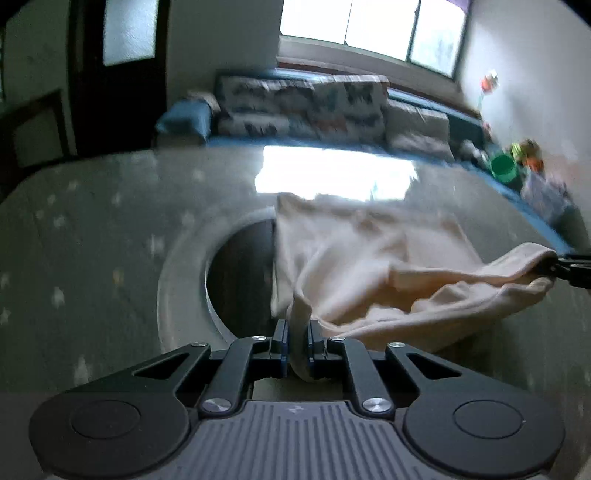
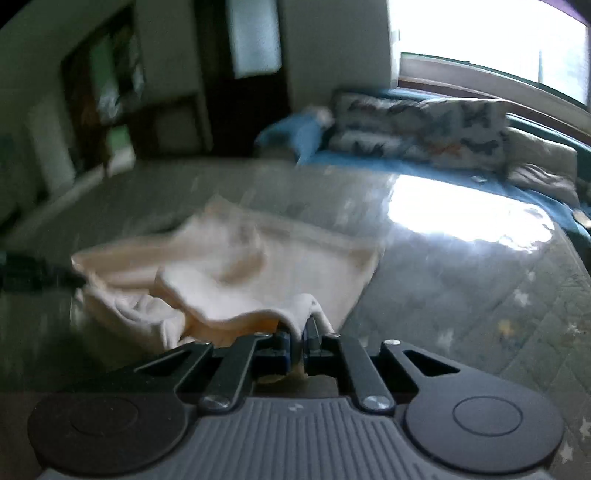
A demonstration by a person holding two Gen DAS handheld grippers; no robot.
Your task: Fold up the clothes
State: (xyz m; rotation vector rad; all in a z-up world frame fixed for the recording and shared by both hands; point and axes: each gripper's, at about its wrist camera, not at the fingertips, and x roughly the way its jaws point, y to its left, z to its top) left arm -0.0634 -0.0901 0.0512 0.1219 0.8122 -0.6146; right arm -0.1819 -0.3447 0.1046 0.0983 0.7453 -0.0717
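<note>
Both grippers, left [image 1: 295, 341] and right [image 2: 295, 345], pinch opposite corners of the cream cloth [image 1: 369, 258]; it sags between them.

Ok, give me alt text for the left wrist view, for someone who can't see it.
The left gripper is shut on a corner of a cream-coloured garment, which stretches across a grey star-patterned table to the right gripper at the picture's right edge. Behind are a blue sofa with patterned cushions and a bright window.
</note>
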